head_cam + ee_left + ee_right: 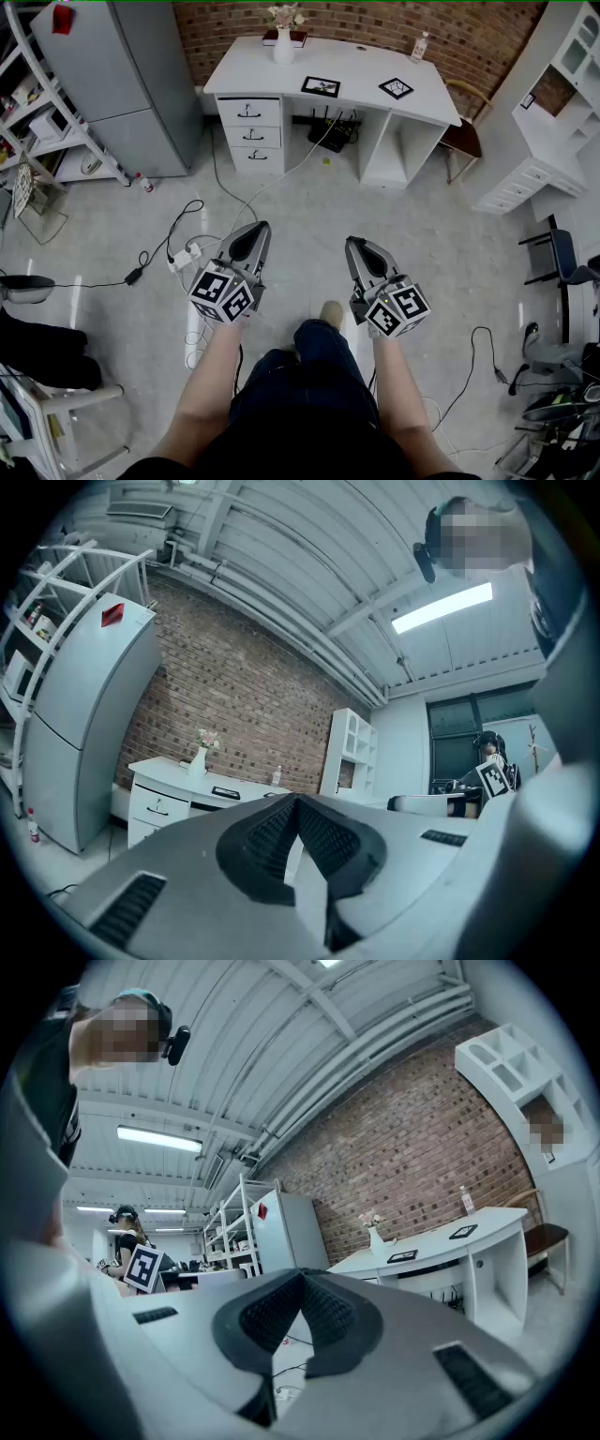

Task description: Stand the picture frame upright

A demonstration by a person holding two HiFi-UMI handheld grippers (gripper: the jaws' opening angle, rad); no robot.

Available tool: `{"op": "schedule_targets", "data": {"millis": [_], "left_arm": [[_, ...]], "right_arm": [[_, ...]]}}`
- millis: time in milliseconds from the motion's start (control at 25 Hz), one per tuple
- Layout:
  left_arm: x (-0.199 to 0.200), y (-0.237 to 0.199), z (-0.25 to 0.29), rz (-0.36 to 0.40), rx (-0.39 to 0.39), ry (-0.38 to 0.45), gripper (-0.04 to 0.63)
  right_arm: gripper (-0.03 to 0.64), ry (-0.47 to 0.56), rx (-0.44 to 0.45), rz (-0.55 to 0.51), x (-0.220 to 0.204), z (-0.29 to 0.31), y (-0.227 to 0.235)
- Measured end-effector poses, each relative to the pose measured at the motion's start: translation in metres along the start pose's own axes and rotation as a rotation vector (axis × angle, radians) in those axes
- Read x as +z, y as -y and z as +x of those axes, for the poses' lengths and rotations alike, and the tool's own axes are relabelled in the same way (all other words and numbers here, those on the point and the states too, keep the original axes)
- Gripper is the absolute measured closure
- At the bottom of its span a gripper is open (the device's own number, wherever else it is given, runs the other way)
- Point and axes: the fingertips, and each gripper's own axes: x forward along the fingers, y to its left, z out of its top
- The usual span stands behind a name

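My left tongs (253, 231) and right tongs (360, 247) are closed and empty, well apart from the picture frame (321, 86) lying flat on the desk (356, 64) at twelve o'clock; arriving closed, I'd likely just shove it.

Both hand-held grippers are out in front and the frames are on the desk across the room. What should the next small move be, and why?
Probably a step forward toward the white desk. The left picture frame and the right picture frame both lie flat on it, well beyond the left hand-held gripper and the right hand-held gripper, which are both shut and hold nothing.
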Motion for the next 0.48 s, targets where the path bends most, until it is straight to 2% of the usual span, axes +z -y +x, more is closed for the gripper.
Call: {"op": "schedule_targets", "data": {"millis": [480], "left_arm": [[0.0, -0.03, 0.042, -0.016, 0.055, 0.0, 0.595]], "right_arm": [[0.615, -0.031, 0.031, -0.015, 0.005, 0.044, 0.043]]}}
